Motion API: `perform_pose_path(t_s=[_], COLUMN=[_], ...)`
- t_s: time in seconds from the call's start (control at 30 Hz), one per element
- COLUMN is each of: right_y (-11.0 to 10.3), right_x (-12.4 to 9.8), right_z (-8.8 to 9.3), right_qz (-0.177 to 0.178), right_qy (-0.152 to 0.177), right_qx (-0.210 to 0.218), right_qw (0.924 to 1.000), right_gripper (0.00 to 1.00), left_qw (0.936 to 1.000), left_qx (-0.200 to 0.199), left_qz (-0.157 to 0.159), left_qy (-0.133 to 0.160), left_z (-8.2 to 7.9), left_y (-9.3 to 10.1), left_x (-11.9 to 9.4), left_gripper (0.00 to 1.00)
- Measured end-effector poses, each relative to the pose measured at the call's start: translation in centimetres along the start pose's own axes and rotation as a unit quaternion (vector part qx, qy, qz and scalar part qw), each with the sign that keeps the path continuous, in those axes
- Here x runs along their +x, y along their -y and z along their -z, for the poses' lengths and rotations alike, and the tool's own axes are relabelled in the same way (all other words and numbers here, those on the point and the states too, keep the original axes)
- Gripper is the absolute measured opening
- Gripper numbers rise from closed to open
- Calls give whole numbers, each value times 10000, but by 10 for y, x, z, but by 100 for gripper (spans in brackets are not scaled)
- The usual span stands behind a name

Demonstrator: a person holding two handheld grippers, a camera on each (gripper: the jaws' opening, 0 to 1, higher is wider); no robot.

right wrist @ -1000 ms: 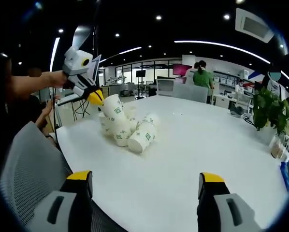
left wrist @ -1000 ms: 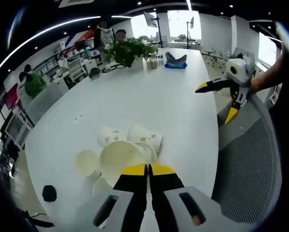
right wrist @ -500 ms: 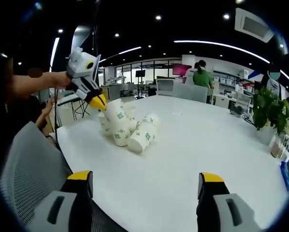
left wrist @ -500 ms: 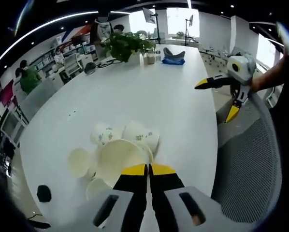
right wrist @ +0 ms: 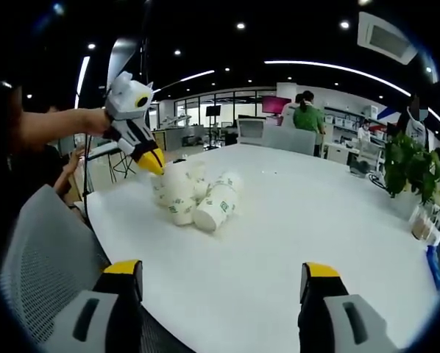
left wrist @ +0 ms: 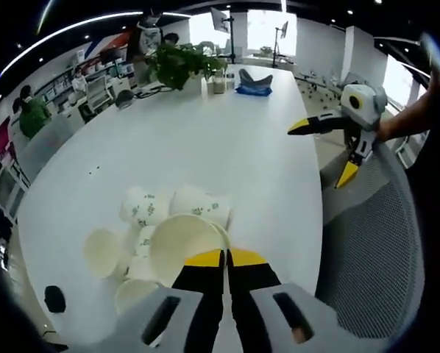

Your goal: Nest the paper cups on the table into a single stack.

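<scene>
— Several paper cups (left wrist: pixel 172 213) lie tumbled in a heap on the white table (left wrist: pixel 205 140), close to its near edge. Where are the tongs?

— The left gripper (left wrist: pixel 225 257) has its yellow-tipped jaws pressed together on the rim of one cup (left wrist: pixel 185 243), whose open mouth faces the camera. That cup sits at the near side of the heap, touching the ones behind it.

— And from the other side?

— In the right gripper view, the left gripper (right wrist: pixel 151 160) points down into the top of the heap (right wrist: pixel 194 198), a hand (right wrist: pixel 95 121) behind it.

— The right gripper?

— Its jaws are spread wide with nothing between them (right wrist: pixel 220 273), well apart from the heap. In the left gripper view it (left wrist: pixel 324 151) hangs off the table's edge, beyond the heap, above a mesh chair (left wrist: pixel 374 243).

— Anything farther along the table?

— A potted plant (left wrist: pixel 177 65) and a blue object (left wrist: pixel 254 81) at the far end.
</scene>
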State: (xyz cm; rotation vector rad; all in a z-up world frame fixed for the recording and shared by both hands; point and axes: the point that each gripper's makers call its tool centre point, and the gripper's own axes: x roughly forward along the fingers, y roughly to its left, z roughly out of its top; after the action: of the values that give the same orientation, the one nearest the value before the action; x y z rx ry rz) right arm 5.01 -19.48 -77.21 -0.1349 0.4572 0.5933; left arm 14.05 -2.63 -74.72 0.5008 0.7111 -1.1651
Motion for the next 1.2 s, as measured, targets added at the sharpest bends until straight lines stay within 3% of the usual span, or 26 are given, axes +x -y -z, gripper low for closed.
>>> perform_pose_path(t_s=[1.2], right_y=[2], right_x=[0], right_z=[3], right_qz=[24], right_qy=[-52], right_qx=[11], right_qw=[10000], right_gripper=[88], left_qw=[9965], left_qx=[-118], left_qz=[770], left_qy=[-299], left_z=[14], left_y=[24], left_x=[39], left_gripper=[2])
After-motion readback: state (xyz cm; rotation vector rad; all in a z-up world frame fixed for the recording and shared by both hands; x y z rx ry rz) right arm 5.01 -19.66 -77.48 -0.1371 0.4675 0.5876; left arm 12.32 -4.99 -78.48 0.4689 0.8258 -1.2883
